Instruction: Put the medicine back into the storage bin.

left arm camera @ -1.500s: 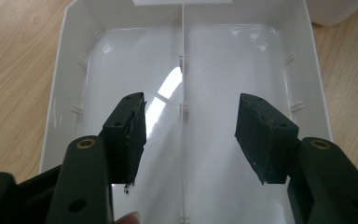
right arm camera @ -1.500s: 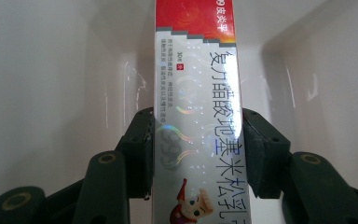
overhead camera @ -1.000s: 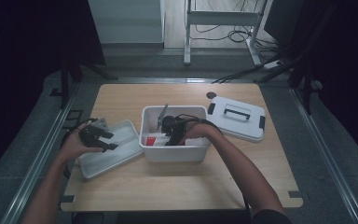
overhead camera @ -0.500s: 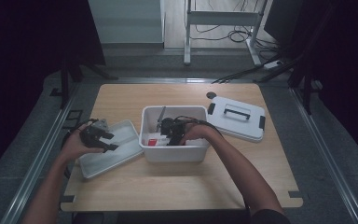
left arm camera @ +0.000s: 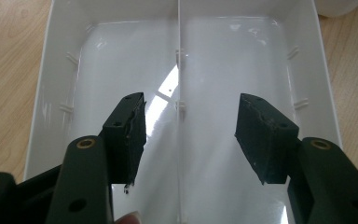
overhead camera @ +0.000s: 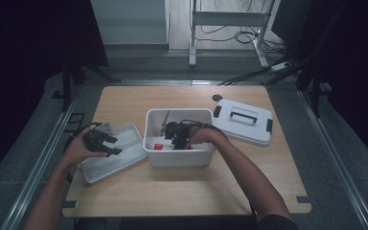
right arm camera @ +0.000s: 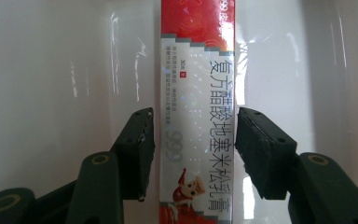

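Viewing from the high camera: shows a light wooden table (overhead camera: 172, 191) carrying a deep white plastic bin (overhead camera: 179, 157), a shallow white divided tray (overhead camera: 127, 160) just to its left and a white handled lid (overhead camera: 249, 129) lying off to its right. Places the right gripper (overhead camera: 175, 139) down inside the bin, near a red patch (overhead camera: 158, 146), and the left gripper (overhead camera: 108, 143) above the tray.

Left gripper view: looks along the left gripper (left arm camera: 191, 135) with jaws spread and nothing between them; reveals both tray (left arm camera: 321, 84) compartments bare on either side of the thin centre divider (left arm camera: 179, 70), a detail too small to confirm from above.

Right gripper view: identifies the red patch as a long red-and-white printed cardboard box (right arm camera: 198, 93) lying on the bin floor (right arm camera: 65, 70). Shows the right gripper (right arm camera: 196, 149) straddling the box, jaws having just been opening, a thin gap visible at one pad; reads as a loose straddle, not a pinch.

Judged progress: lid removed; box resting in the bin and apparently let go; withdrawal of the right gripper left, tray not yet loaded.
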